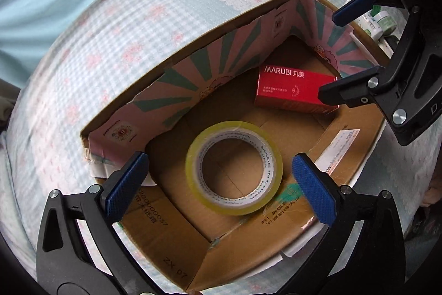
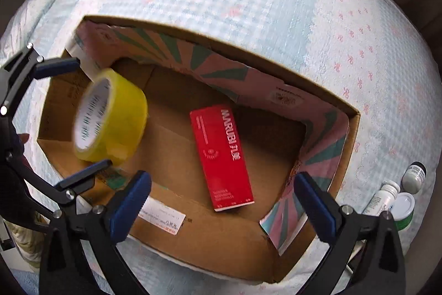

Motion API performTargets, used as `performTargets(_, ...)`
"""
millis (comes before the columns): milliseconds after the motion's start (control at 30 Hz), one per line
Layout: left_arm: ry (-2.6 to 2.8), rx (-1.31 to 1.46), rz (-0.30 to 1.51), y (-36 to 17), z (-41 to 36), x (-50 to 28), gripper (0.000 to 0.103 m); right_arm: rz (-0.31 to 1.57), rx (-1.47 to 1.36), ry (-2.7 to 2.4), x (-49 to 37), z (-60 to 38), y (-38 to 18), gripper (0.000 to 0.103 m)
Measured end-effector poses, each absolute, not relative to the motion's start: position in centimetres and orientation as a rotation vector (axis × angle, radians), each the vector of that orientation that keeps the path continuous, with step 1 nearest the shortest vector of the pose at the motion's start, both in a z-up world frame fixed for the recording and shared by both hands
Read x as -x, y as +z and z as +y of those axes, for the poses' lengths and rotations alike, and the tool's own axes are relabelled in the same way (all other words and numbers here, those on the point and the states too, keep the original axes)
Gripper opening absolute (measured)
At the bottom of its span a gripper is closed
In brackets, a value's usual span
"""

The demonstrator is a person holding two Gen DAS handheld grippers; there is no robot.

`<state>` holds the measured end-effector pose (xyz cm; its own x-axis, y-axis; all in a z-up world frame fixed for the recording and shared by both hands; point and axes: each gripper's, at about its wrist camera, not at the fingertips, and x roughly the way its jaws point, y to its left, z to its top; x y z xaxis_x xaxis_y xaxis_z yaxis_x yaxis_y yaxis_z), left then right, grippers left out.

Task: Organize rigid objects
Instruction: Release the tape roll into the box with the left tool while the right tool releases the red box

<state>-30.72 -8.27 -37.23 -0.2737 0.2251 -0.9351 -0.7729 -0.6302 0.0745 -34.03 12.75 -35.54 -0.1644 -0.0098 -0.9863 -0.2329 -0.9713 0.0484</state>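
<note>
An open corrugated cardboard box (image 1: 154, 212), lined with pink-and-teal striped print, is set on a quilted gingham bedspread (image 1: 110, 46). A glossy yellowish tape roll (image 1: 234, 168) and a flat red carton (image 2: 223, 156) are seen inside it. The left claw (image 1: 223, 187) is spread apart around the roll; the right claw (image 2: 221, 203) is spread, nothing gripped. Small plastic bottles (image 2: 400, 195) lie beside the box.

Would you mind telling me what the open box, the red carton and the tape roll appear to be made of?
The open box looks like matte brown corrugated cardboard: its cut edges show thickness and its flaps are creased. The red carton seems to be thin printed paperboard with a smooth, slightly glossy face and crisp folded edges. The tape roll looks like glossy yellowish translucent plastic film wound on a printed white core, probably card.
</note>
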Motion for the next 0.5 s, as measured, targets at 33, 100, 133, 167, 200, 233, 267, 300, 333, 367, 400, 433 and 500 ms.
performTargets(33, 1.96, 1.314, 0.698, -37.1, -8.3, 30.8, 0.103, 0.284, 1.899, 2.289, 33.7, 12.8, -35.3, 0.103)
performTargets(100, 1.958, 1.329, 0.678, -36.9, -8.4, 31.0, 0.103, 0.277, 1.9, 2.275, 33.1, 12.7, -35.2, 0.103)
performTargets(133, 1.962, 1.332, 0.669, -36.8, -8.5, 31.1, 0.103, 0.274, 1.896, 2.272, 32.7, 12.5, -35.2, 0.103)
performTargets(167, 1.968, 1.336, 0.662, -36.7, -8.6, 31.1, 0.103, 0.275, 1.89, 2.273, 32.4, 12.2, -35.1, 0.103)
performTargets(200, 1.971, 1.341, 0.652, -36.6, -8.7, 31.3, 0.103, 0.279, 1.892, 2.268, 32.2, 12.1, -35.1, 0.103)
performTargets(233, 1.976, 1.344, 0.64, -36.4, -8.7, 31.4, 0.103, 0.283, 1.896, 2.259, 32.1, 11.9, -35.1, 0.103)
performTargets(267, 1.983, 1.345, 0.628, -36.1, -8.9, 31.4, 0.103, 0.285, 1.894, 2.254, 32.0, 11.7, -35.1, 0.103)
performTargets(300, 1.987, 1.347, 0.615, -35.8, -9.1, 31.5, 0.103, 0.282, 1.889, 2.252, 31.8, 11.6, -35.0, 0.103)
performTargets(333, 1.991, 1.354, 0.601, -35.6, -9.3, 31.5, 0.103, 0.28, 1.883, 2.251, 31.7, 11.4, -34.9, 0.103)
performTargets(367, 1.996, 1.362, 0.585, -35.2, -9.5, 31.5, 0.103, 0.284, 1.878, 2.25, 32.0, 11.5, -34.5, 0.103)
performTargets(400, 2.005, 1.368, 0.568, -34.9, -9.8, 31.4, 0.103, 0.294, 1.871, 2.253, 32.0, 11.4, -34.3, 0.103)
performTargets(433, 2.014, 1.373, 0.553, -34.5, -10.2, 31.5, 0.103, 0.302, 1.865, 2.252, 31.9, 11.2, -34.1, 0.103)
performTargets(500, 2.042, 1.384, 0.531, -33.6, -10.6, 31.3, 0.103, 0.313, 1.853, 2.243, 31.8, 10.9, -33.4, 0.103)
